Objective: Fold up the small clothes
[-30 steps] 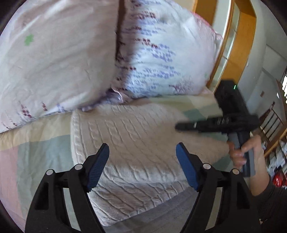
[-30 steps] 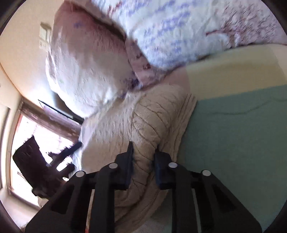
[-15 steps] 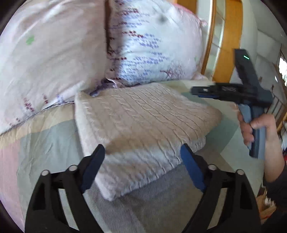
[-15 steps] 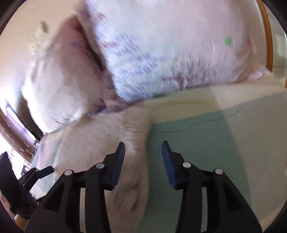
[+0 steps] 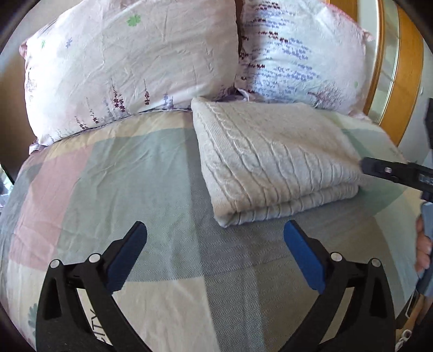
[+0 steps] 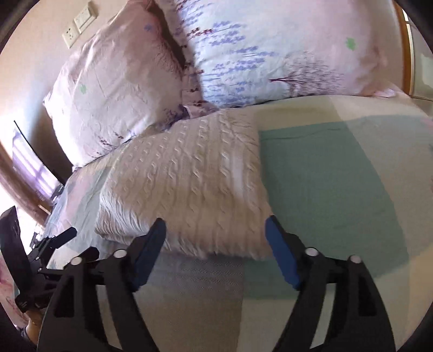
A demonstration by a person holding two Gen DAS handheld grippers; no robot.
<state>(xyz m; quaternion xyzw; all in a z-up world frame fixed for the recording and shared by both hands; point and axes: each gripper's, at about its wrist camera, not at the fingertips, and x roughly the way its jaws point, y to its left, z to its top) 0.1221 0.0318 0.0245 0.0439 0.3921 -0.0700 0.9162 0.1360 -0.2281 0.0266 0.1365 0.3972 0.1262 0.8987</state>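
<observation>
Both claws empty, jaws spread wide. Left gripper sits above the patchwork bedspread, blue pads well apart, nothing between them; folded sweater lies ahead and to the right of it, not touching. Right gripper also has its pads apart, tips just at the near edge of the sweater; can't tell if they touch the knit, that edge is blurred. Sweater is cream cable-knit, folded into a rough rectangle with stacked layers showing along the near edge in the left wrist view, flat on the bedspread, far corner just up against the two floral pillows. Left pillow and right pillow lean side by side at the head of the bed, dark gap between them. In the left wrist view the right gripper comes in from the right edge, one black finger tip just beside the sweater's right side, person's hand on its handle. In the right wrist view the left gripper shows at lower left, off the sweater. Wall sockets top left of the right view, wooden frame right of the pillows in the left view
</observation>
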